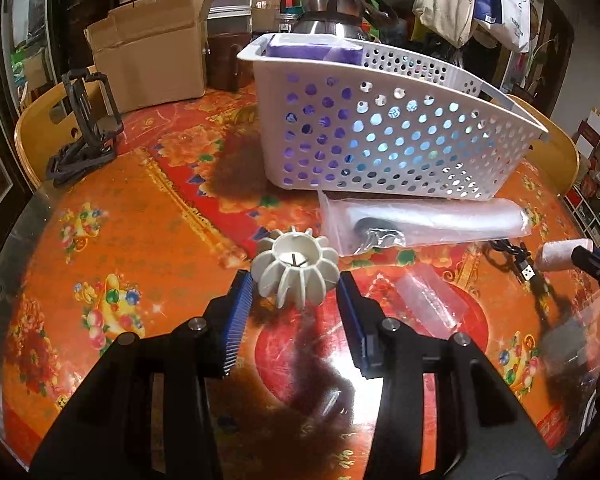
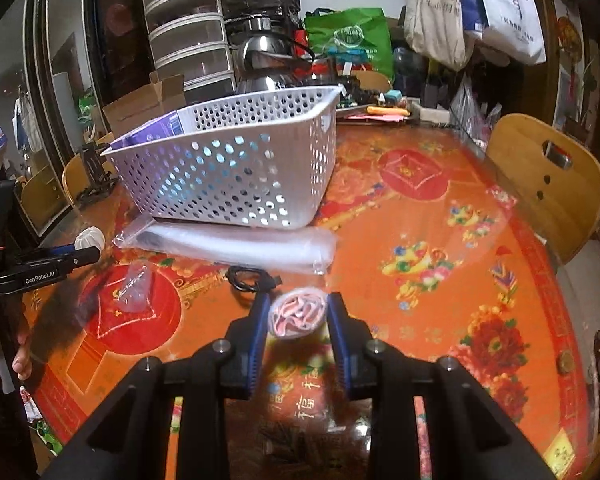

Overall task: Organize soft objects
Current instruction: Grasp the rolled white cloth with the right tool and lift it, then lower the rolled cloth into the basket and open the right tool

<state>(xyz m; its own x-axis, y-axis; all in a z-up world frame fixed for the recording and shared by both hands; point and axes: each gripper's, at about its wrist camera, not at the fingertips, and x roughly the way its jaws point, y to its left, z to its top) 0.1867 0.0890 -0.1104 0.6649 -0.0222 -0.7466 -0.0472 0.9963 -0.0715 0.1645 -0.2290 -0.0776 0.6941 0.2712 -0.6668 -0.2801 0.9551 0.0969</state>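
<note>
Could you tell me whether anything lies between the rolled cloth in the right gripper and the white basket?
Yes: a black USB cable and a long clear plastic bag lie on the table between the rolled cloth and the white basket.

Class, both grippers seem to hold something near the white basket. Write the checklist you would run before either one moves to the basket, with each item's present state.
1. Left gripper on the ribbed white ball: ok, between the pads.
2. Right gripper on the pink cloth roll: ok.
3. Both lifted off the table: cannot tell.
4. White basket has room: ok, purple pack fills only one end.
5. Black cable free of the right gripper: ok, apart.
</note>
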